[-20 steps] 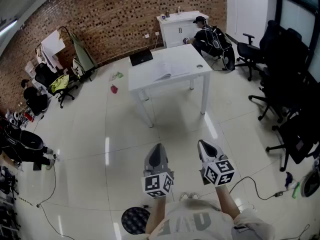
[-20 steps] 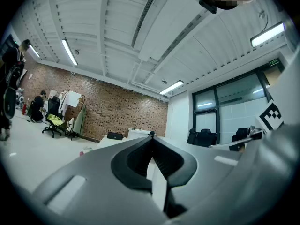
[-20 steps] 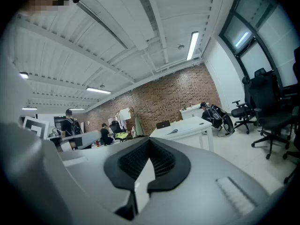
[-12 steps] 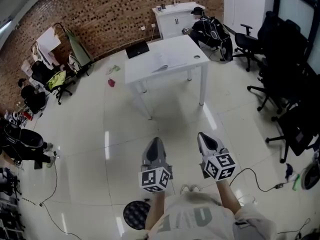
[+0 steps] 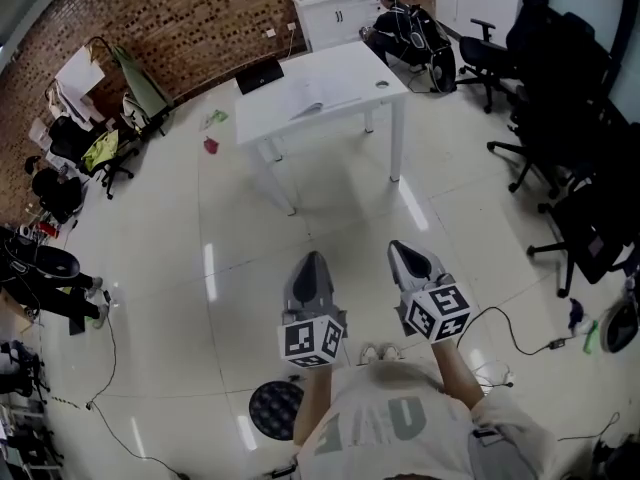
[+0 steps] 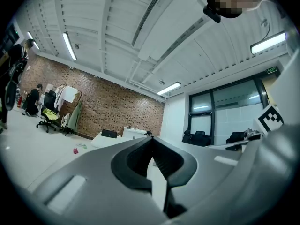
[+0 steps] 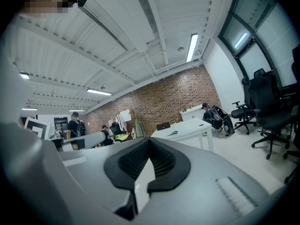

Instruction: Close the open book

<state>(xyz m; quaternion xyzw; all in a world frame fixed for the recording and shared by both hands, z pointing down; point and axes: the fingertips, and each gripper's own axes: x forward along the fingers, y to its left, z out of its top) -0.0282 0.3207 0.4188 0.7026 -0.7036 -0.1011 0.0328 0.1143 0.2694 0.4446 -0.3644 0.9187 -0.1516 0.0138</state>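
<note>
Since the earlier frame, the table point(image 5: 372, 68) has slid up and to the left in the head view, while both grippers keep their place side by side in front of the person's chest, so the person seems to be walking up with the head tipping down. On that table the book point(image 5: 322, 98) lies open near the middle, beside a laptop point(image 5: 259, 75) at the far corner, well apart from both grippers. Left gripper point(image 5: 312, 260) and right gripper point(image 5: 402, 250) each have their 2 jaws pressed together with nothing between them, which suits carrying them level across bare floor before any work starts; no part of the closing is done yet. At this range the book is too small to tell which half stands higher or how the pages lie. Only a thin pale edge of it shows in the right gripper view, and the left gripper's own jaws cover most of the table. Below, the person is cut off at the frame edge.
</note>
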